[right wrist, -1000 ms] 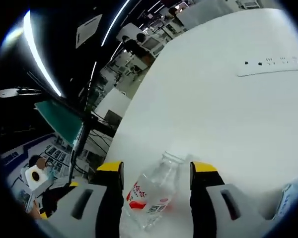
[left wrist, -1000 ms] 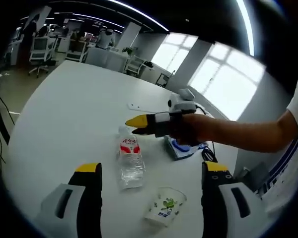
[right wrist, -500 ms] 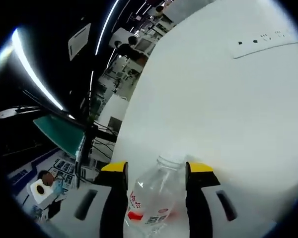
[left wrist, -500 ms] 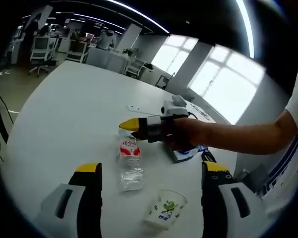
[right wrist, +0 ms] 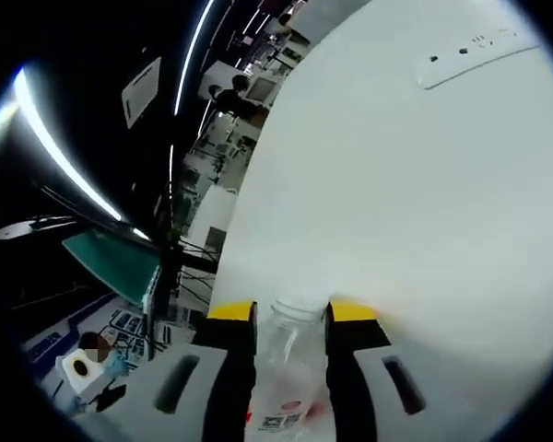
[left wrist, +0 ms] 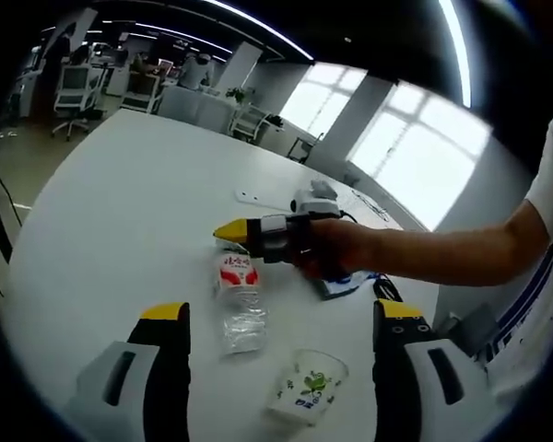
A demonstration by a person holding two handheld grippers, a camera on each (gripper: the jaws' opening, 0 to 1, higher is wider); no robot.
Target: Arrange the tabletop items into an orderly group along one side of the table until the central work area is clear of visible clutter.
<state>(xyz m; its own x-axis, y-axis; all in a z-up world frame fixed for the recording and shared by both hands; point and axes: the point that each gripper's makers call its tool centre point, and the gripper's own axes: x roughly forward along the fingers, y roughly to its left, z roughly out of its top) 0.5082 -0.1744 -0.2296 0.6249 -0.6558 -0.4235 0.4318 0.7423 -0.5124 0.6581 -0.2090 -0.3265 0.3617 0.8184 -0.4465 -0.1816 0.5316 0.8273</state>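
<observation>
Two grippers | right gripper [right wrist: 290, 313] now clamped on bottle [right wrist: 286, 368] | left gripper [left wrist: 276, 318] apart, unchanged

The bottle's [right wrist: 286, 387] lower part is cut off by the right gripper view's edge.

Left tongs [left wrist: 281, 318] gape wide and empty; right tongs [right wrist: 290, 313] are clamped, the forearm reaching outstretched.

Clear plastic water bottle [left wrist: 239, 295] with a red-and-white label, uncapped, standing upright near the middle of the white table [left wrist: 120, 221]; its neck sits between yellow-tipped jaws. Clear plastic cup [left wrist: 305, 387] with a green printed motif, lying tilted on its side, nearer the table's edge, just beside the bottle.
</observation>
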